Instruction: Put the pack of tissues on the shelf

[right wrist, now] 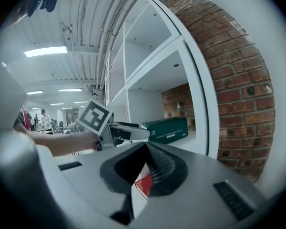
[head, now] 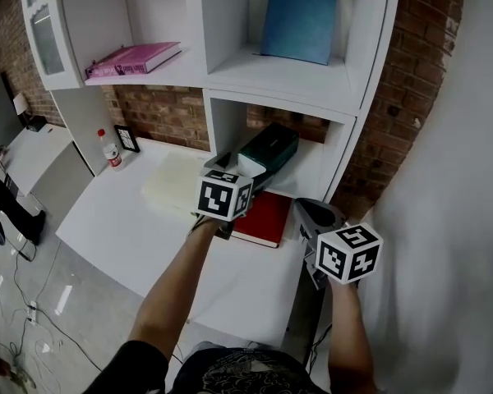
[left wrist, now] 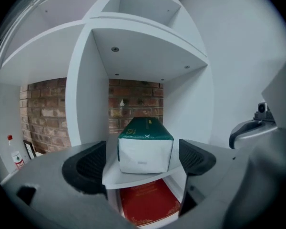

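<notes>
The pack of tissues (head: 271,150), green on top with a white end (left wrist: 145,151), lies on the low white shelf (left wrist: 143,177) inside the cubby. My left gripper (left wrist: 143,162) is open, one jaw on each side of the pack's near end with a small gap on both sides. In the head view the left gripper (head: 234,164) reaches into the cubby mouth. From the side, the right gripper view shows the pack (right wrist: 169,129) ahead of the left gripper (right wrist: 138,133). My right gripper (right wrist: 145,149) is shut and empty, held low beside the desk's right edge (head: 312,216).
A red book (head: 263,217) lies on the white desk (head: 131,220) under the shelf. A pale sheet (head: 177,179), a bottle (head: 109,150) and a small frame (head: 127,138) stand to the left. Upper shelves hold a pink book (head: 135,57) and a blue book (head: 300,19).
</notes>
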`<state>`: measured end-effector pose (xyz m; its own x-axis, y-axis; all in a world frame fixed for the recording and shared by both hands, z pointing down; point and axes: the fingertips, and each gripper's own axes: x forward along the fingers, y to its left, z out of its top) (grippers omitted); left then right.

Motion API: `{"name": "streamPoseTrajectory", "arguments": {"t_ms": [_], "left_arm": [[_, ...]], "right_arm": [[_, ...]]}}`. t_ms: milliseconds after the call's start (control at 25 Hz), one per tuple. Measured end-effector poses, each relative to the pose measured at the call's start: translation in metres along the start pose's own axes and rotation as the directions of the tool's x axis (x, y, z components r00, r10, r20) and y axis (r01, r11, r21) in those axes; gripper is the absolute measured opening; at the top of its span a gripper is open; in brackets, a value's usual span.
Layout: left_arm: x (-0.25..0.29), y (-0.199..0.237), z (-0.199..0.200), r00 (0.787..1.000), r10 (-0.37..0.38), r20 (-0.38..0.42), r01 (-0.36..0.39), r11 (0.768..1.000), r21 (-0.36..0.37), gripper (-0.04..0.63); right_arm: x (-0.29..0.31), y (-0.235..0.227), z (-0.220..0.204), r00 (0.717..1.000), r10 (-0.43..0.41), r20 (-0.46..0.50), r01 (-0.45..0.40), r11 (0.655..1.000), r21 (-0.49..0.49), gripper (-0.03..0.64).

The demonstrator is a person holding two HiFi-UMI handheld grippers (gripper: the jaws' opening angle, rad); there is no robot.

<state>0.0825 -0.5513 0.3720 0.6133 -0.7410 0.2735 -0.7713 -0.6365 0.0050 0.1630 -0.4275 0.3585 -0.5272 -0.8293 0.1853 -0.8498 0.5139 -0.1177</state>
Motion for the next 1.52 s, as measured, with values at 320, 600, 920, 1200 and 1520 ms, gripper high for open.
{"name": "streamPoseTrajectory", "arguments": {"t_ms": [320,600,920,1200,1520], "left_arm": [[-0.051,0.007,0.013,0.997,-0.03,0.066,0.029,0.999,0.014,0.423],[-0.104,0.021,0.013,0.992,-0.018,0.128,0.014,1.0,0.028,0.303],[-0.173,0.014,0.003,0.98,-0.089,0.179,0.082,0.995,0.049,0.174],[-0.214,0.014,-0.013,0.981,-0.087,0.176,0.067,0.991,0.116,0.088],[-0.244,0.017,-0.031,0.984,-0.092,0.154,0.068,0.986,0.155,0.009]], "right_arm": [[-0.004,0.029,0.015,0.997,-0.054,0.052,0.055,0.998,-0.009,0.003],[-0.014,0.056,0.027,0.99,-0.112,0.087,0.115,0.993,-0.027,0.003],[-0.031,0.089,0.03,0.979,-0.174,0.111,0.18,0.982,-0.049,0.003],[-0.036,0.125,0.03,0.973,-0.191,0.132,0.201,0.977,-0.072,0.003],[-0.044,0.146,0.019,0.961,-0.235,0.144,0.246,0.967,-0.066,0.003]]}}
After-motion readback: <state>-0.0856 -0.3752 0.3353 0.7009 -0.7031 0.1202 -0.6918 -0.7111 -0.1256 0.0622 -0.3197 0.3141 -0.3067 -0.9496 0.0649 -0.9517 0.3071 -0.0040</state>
